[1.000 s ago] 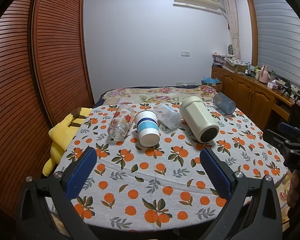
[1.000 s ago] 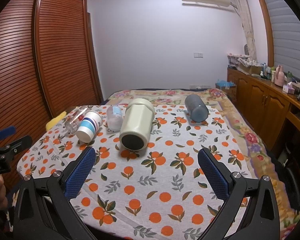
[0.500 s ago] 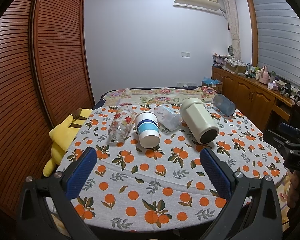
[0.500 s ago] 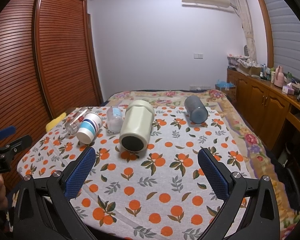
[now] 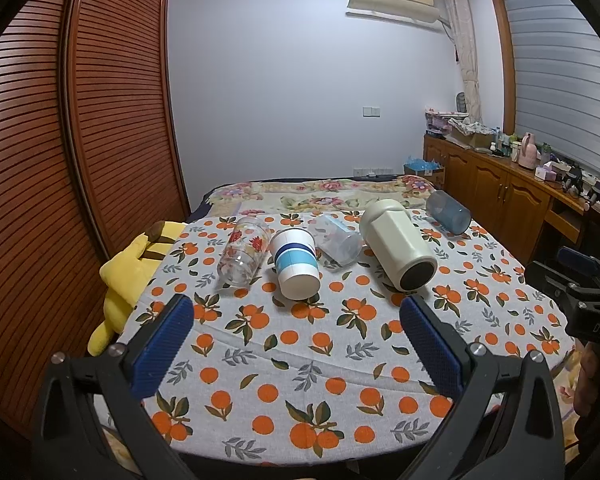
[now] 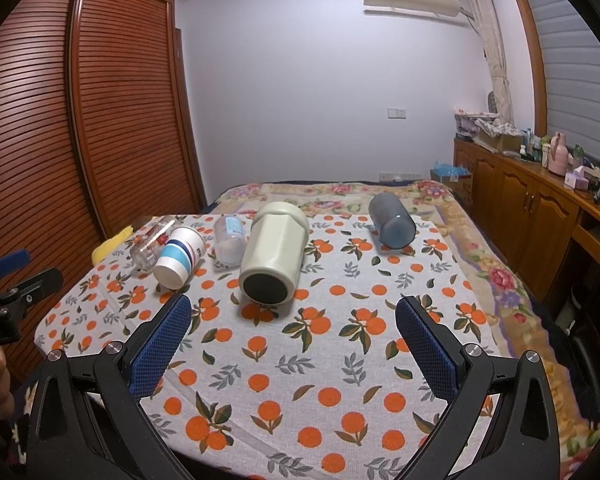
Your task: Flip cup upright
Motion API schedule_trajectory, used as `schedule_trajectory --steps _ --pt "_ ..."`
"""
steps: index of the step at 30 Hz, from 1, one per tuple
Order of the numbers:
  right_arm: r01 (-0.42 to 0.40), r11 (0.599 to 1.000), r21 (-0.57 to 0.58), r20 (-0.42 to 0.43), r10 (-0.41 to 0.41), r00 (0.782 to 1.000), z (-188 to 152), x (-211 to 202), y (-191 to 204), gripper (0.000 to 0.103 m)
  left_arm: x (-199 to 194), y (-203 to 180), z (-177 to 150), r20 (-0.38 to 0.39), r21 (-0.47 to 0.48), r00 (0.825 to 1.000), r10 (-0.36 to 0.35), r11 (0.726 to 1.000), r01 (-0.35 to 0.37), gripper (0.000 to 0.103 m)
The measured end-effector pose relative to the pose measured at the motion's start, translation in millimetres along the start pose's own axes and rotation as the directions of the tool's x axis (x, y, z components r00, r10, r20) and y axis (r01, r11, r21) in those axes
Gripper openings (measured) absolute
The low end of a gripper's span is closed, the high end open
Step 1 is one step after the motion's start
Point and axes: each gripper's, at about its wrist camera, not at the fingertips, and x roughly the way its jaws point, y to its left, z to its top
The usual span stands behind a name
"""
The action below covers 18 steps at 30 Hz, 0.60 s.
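Several cups lie on their sides on an orange-print cloth (image 5: 300, 360): a flowered glass (image 5: 244, 256), a white cup with blue bands (image 5: 296, 262), a clear plastic cup (image 5: 338, 238), a large cream mug (image 5: 396, 250) and a grey-blue tumbler (image 5: 448, 212). They also show in the right wrist view: the cream mug (image 6: 274, 252), the banded cup (image 6: 178, 256), the tumbler (image 6: 392, 220). My left gripper (image 5: 294, 336) is open and empty, short of the banded cup. My right gripper (image 6: 292, 340) is open and empty, short of the cream mug.
A yellow plush toy (image 5: 128, 276) lies at the cloth's left edge beside the slatted wardrobe (image 5: 60, 160). A floral bedspread (image 5: 320, 194) lies behind the cups. A wooden sideboard (image 5: 500, 192) with clutter runs along the right.
Both grippers have eased slightly back and up from the cups, which sit a little farther off. No cup has moved. Both jaws stay open.
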Motion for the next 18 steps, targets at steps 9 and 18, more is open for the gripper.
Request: schedule_trajectory --steps 9,18 --pt "0.0 1.0 0.0 0.002 0.0 1.0 -0.6 0.0 -0.1 0.103 -0.2 0.0 0.6 0.001 0.0 1.0 -0.001 1.0 0.001 0.103" --pt "0.0 1.0 0.0 0.003 0.0 1.0 -1.1 -0.1 -0.2 0.103 -2.8 -1.8 1.0 0.004 -0.003 1.0 -0.004 1.0 0.004 0.103"
